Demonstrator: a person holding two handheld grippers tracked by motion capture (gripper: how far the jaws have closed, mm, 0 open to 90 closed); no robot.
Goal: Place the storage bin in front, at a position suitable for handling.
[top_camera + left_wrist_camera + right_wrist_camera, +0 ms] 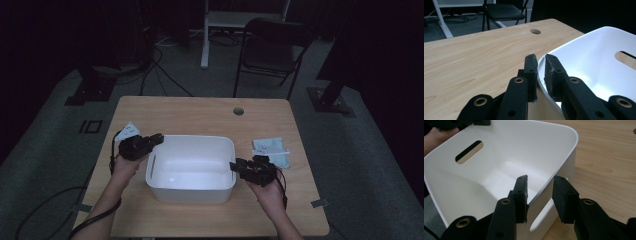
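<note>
Table [200, 112]: light wood top with a round hole [238, 111] near its far edge; you work from the near side, forearms coming in from below in the high view.

Chair [272, 47]: dark folding chair on the grey floor beyond the far edge of the table.

Tub [192, 170]: white plastic, rectangular with rounded corners, standing upright near the middle of the table between your two hands. Slot handles are cut into its short end walls.

Packet [270, 149]: flat, pale blue and white, lying on the table just to the right of the tub, beside your right hand.

Paper scrap [128, 131]: small and white, on the table just beyond your left hand.

Left gripper [541, 66]: at the tub's left end, near its far corner. Its two black jaws sit one on each side of the rim, drawn close together and clamped on the wall.

Right gripper [541, 195]: at the tub's right end wall, above the slot handle. One jaw is inside the tub against the wall, the other outside with a clear gap to it; the jaws stand apart and do not yet pinch the rim
</note>
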